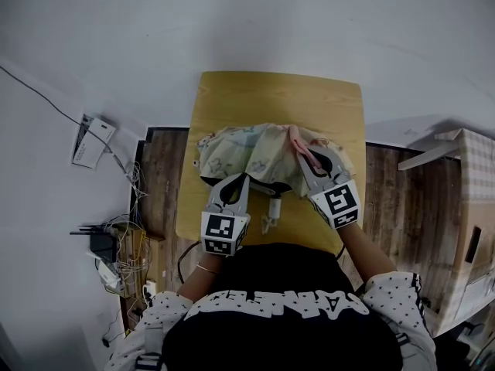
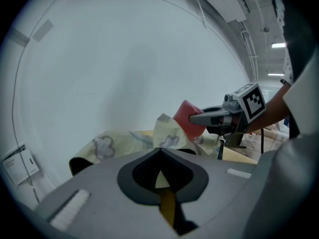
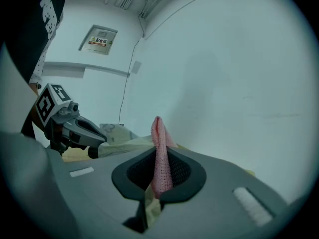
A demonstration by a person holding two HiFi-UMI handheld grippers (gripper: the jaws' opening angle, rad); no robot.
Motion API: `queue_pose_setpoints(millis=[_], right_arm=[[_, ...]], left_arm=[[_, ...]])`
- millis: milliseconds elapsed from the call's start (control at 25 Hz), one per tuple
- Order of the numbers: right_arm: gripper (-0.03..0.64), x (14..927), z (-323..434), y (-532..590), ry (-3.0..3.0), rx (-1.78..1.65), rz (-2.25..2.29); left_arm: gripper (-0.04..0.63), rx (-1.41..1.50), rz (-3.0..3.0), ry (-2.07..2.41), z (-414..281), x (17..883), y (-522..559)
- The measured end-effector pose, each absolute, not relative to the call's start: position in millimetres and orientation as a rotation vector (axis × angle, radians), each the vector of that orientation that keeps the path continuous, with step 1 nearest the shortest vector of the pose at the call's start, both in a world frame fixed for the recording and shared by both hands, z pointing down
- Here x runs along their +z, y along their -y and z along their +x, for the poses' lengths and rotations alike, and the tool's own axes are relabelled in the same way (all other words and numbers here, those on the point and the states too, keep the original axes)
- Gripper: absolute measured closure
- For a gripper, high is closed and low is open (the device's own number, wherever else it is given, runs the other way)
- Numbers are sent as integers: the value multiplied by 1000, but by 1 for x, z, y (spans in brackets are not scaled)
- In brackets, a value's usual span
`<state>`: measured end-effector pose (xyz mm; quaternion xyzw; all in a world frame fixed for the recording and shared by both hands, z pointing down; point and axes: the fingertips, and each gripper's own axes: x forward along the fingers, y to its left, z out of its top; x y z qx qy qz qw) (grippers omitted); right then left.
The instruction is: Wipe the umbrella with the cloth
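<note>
The umbrella was pinched steady by the left claw, letting the pink cloth, clamped in the right claw, be wiped across.

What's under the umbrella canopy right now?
Only the wooden table around the umbrella canopy and a pale handle poking out at its near edge. Whatever else lies beneath the fabric is covered.

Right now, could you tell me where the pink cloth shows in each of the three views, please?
Head view: right of centre, the cloth sits against the umbrella at the right gripper tips.
Left gripper view: right of centre, held by the right gripper opposite.
Right gripper view: dead centre, pinched upright between its own jaws.
Shared landmark: the umbrella's pale patterned fabric.
</note>
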<state>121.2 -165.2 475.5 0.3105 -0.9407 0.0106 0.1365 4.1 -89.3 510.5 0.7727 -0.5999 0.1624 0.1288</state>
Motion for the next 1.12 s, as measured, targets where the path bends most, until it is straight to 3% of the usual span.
queue_pose_setpoints(millis=[1120], right_arm=[[583,528,80,85,2640,74,465]], left_arm=[[595,453,2285,1719,-14,504,87]])
